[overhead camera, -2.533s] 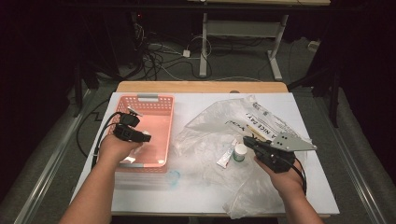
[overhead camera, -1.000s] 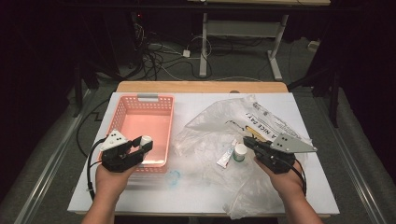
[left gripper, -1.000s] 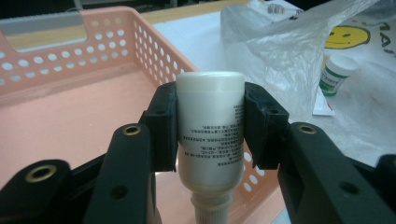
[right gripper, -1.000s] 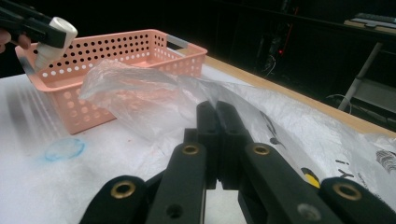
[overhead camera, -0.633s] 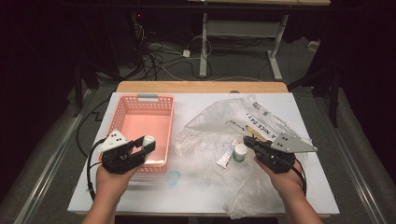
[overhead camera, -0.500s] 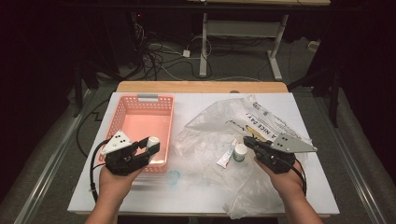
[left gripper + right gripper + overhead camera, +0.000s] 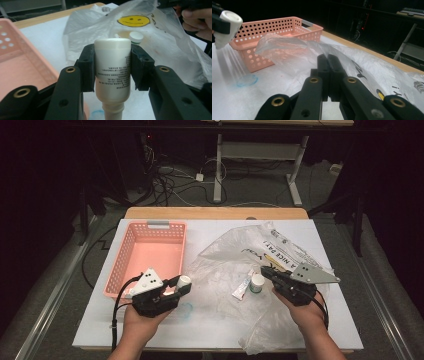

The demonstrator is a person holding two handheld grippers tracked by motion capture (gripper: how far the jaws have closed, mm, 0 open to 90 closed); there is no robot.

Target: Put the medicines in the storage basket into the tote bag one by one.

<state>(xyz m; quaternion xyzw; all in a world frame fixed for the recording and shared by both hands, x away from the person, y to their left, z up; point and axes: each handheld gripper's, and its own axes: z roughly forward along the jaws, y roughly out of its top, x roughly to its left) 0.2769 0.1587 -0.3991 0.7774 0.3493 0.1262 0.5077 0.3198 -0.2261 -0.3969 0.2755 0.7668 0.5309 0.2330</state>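
The left gripper clamped a white bottle beside the pink basket. The right gripper rested pinched together on the plastic bag

Bright lit table, dark surroundings, slightly soft focus.

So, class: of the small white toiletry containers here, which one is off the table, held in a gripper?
The white bottle, clamped between the left gripper's jaws beside the pink basket. The white-capped jar and tube lie on the plastic bag.
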